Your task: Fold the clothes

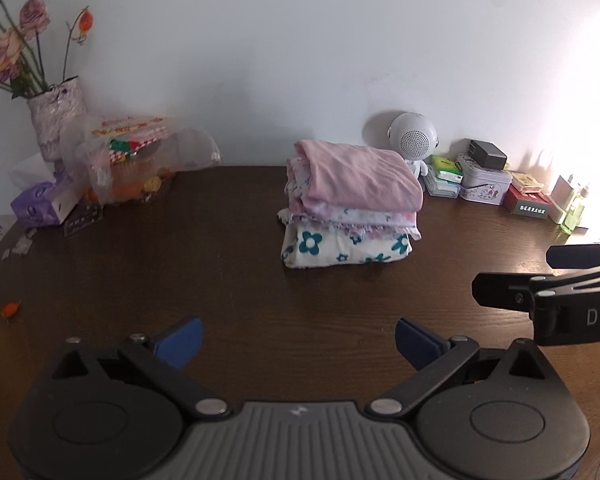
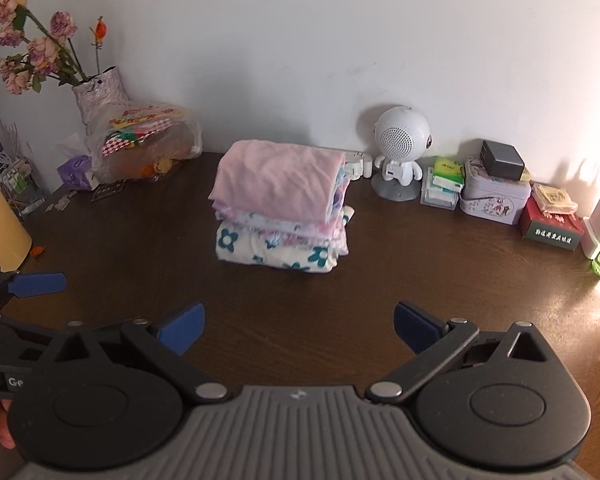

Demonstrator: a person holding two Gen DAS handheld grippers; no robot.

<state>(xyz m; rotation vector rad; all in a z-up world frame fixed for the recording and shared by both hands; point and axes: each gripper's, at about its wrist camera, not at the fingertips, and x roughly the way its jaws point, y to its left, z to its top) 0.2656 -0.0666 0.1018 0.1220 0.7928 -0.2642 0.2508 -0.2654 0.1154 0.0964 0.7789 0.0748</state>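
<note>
Both the left claw (image 1: 298,338) and right claw (image 2: 298,326) stand wide and empty; the folded clothes stack (image 2: 280,204), centre frame on the table (image 2: 420,264), is soft, light and likely to slump; grip beneath the bottom floral layer.

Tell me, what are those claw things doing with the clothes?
Nothing right now. A person holds two grippers, and both the left gripper and right gripper are open and empty above the brown table. The clothes sit apart from them in a neat folded stack, a pink piece on top.
</note>
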